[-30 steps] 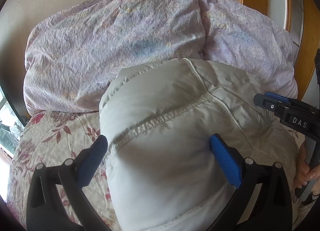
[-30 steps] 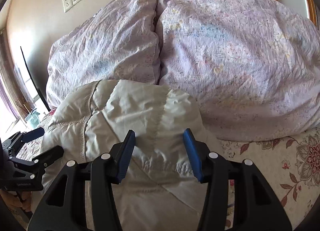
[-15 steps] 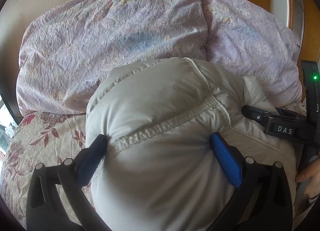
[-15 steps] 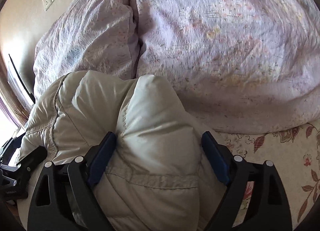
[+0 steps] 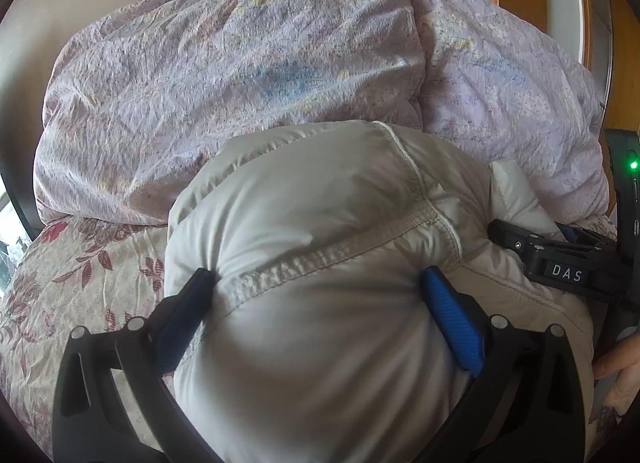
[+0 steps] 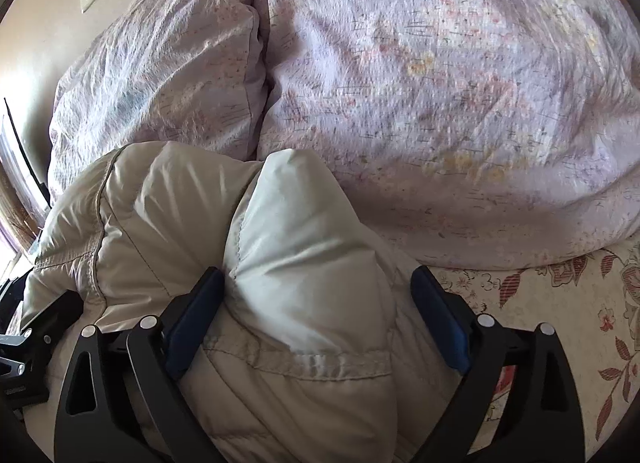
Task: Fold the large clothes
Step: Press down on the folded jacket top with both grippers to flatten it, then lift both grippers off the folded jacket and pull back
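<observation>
Since a second ago both tongs have pushed deeper into the puffy jacket [image 5: 320,223], and the right tongs [image 6: 316,303], then narrower around a small pinch, now stand spread wide around a fat bulge of it. That cream down jacket is bundled on the bed [image 5: 60,295], directly ahead of and between both tongs, its far edge touching the lilac pillows [image 5: 240,63] beyond. It should handle as light but bulky: soft, springy with trapped air, its shell smooth and likely slippery, so a loose hold on padding may slide off. Better purchase would be the stitched seam [image 5: 328,259] running across between the fingers, or a hem, where layers are thinner. The left tongs [image 5: 320,291] are also spread wide, both blue pads [image 5: 452,327] pressed into the fabric on either side of a mound, squeezing rather than fully clamped. The right tongs likewise cradle their bulge, pads denting it just left of the floral sheet [image 6: 560,303].
</observation>
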The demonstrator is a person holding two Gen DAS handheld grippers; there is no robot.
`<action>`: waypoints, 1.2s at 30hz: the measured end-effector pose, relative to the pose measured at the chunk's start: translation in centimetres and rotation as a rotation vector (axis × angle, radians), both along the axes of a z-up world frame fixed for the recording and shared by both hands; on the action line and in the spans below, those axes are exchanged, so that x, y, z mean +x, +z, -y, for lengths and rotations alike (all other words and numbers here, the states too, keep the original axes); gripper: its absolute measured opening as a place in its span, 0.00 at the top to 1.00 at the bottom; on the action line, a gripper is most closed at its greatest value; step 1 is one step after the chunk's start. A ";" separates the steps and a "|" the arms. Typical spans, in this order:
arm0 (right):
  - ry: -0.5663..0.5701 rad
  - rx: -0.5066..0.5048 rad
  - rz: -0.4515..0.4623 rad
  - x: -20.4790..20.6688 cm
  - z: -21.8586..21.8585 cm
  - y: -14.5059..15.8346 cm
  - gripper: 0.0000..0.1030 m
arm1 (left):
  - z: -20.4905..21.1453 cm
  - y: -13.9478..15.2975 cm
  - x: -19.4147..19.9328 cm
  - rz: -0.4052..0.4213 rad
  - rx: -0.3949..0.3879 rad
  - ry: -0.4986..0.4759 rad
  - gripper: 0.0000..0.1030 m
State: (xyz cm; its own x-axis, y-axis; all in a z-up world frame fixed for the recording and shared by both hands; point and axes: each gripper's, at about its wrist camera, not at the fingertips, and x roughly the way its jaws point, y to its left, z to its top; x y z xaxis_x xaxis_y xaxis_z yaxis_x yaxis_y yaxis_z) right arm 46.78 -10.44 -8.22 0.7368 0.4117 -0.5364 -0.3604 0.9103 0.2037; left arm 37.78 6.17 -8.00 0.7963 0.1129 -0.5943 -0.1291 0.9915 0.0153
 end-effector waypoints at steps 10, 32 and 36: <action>-0.135 -0.030 0.045 -5.1 1.9 2.6 0.02 | -0.2 1.4 -2.6 0.042 0.003 0.053 0.02; -0.087 -0.054 -0.054 -15.2 8.0 4.9 0.01 | 0.9 5.4 -14.4 -0.007 0.015 -0.003 0.02; -0.044 -0.010 -0.080 -18.6 9.4 5.0 0.01 | 1.3 5.7 -18.1 -0.029 -0.015 -0.024 0.02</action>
State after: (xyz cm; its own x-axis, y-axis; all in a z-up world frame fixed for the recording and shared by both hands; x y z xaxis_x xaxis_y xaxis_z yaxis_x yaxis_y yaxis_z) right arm 28.15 -19.89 -3.22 0.7085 0.3742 -0.5984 -0.3026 0.9270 0.2214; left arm 19.67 4.83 -2.26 0.7811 0.0852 -0.6186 -0.1053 0.9944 0.0040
